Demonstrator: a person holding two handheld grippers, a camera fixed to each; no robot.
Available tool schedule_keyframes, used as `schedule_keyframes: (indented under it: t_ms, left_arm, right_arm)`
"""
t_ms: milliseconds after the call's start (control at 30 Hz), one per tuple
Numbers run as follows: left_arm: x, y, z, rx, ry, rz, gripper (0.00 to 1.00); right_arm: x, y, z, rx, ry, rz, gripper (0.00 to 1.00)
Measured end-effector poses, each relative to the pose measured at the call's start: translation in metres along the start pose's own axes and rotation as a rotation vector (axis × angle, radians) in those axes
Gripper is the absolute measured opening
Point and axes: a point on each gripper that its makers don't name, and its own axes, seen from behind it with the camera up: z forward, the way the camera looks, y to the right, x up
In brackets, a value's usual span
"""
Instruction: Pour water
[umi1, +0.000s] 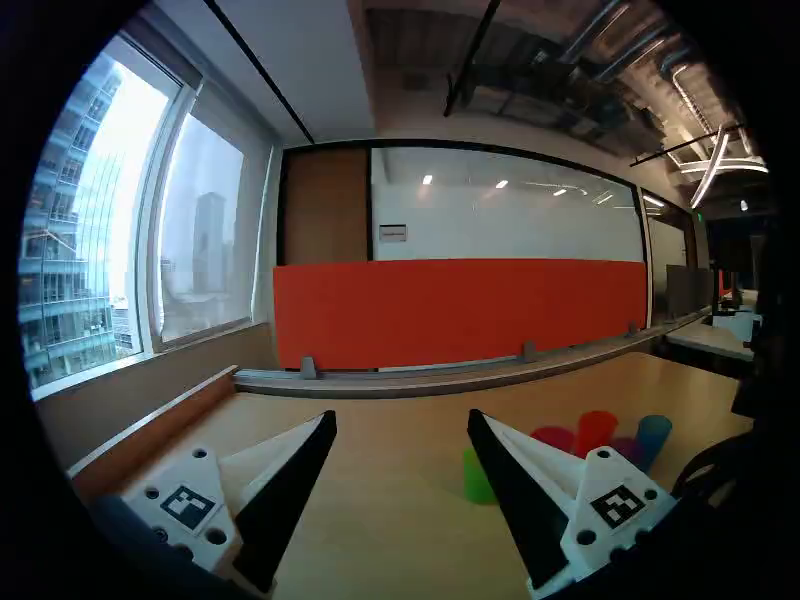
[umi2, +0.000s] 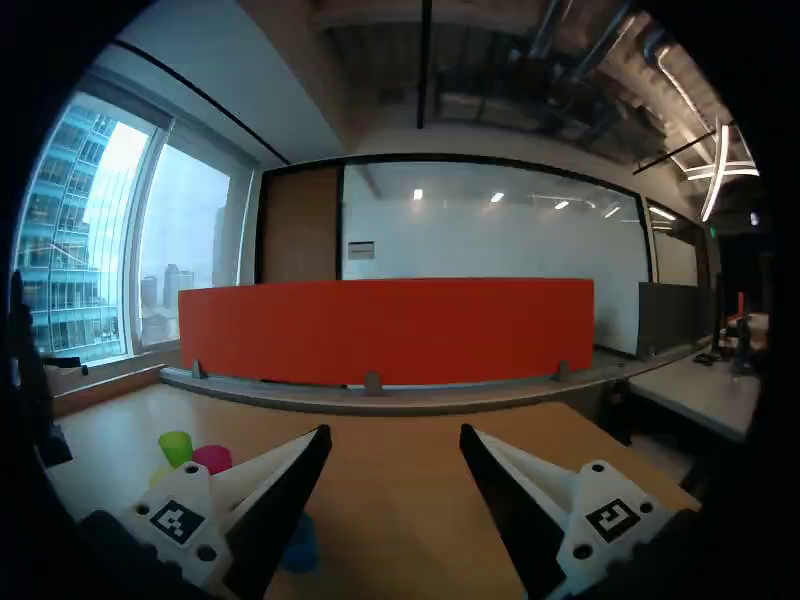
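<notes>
Light wooden counter (umi1: 400, 500) across the lower frame, at lower right a green cup (umi1: 477, 478), just right of it a pink cup (umi1: 553, 437), red cup (umi1: 597, 428) and blue cup (umi1: 655, 436) bunched together

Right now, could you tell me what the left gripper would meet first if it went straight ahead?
Probably the orange divider beyond the desk; the left gripper is open, and the green cup sits right of that line.

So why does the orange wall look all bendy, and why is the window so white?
In the right gripper view, the fisheye lens bows the straight orange panel into an arch. In the left gripper view, daylight glares through the window and washes part of it out almost to white, while the ceiling looks dim and shadowy.
</notes>
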Motion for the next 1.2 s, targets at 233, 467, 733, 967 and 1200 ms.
schedule_keyframes:
  t_ms: [233, 467, 733, 967, 1200]
  left_arm:
    - [0.044, 0.006, 0.007, -0.047, 0.010, -0.004, 0.98]
    - [0.082, 0.009, 0.008, -0.089, 0.013, -0.005, 0.98]
    - [0.112, 0.013, 0.009, -0.138, 0.007, -0.021, 0.98]
    - [0.123, 0.021, 0.009, -0.189, 0.009, -0.021, 0.97]
    - [0.121, 0.042, 0.007, -0.294, -0.006, -0.020, 0.98]
  right_arm:
    - [0.042, -0.009, 0.007, 0.025, 0.005, -0.007, 1.00]
    - [0.070, -0.011, 0.012, 0.045, -0.006, -0.009, 1.00]
    - [0.097, -0.010, 0.012, 0.060, -0.012, -0.009, 1.00]
    - [0.100, -0.018, 0.010, 0.102, -0.025, -0.009, 1.00]
    - [0.097, -0.035, 0.006, 0.197, -0.044, -0.018, 1.00]
